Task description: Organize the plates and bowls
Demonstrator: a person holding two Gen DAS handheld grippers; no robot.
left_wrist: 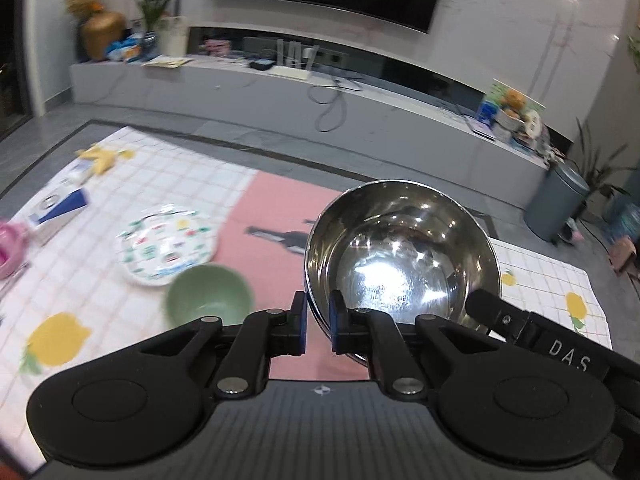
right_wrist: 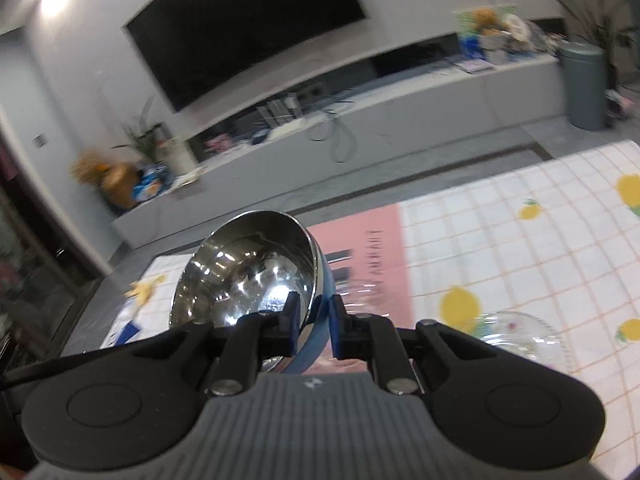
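A steel bowl (left_wrist: 400,248) with a blue outer wall hangs above the lemon-print mat (left_wrist: 132,168), held from two sides. My left gripper (left_wrist: 318,312) is shut on its near rim, one pad inside and one outside. A finger of my right gripper (left_wrist: 486,306) grips the rim further right. In the right wrist view the steel bowl (right_wrist: 248,264) tilts left, and my right gripper (right_wrist: 314,312) is shut on its rim. A green bowl (left_wrist: 210,294) and a patterned plate (left_wrist: 168,248) lie on the mat to the left. A clear glass plate (right_wrist: 520,336) lies to the right.
A pink item (left_wrist: 8,248), a blue-white box (left_wrist: 60,204) and a yellow thing (left_wrist: 100,156) lie at the mat's left end. Beyond the mat runs a low grey TV bench (left_wrist: 280,92), with a grey bin (left_wrist: 558,204) on the floor at its right.
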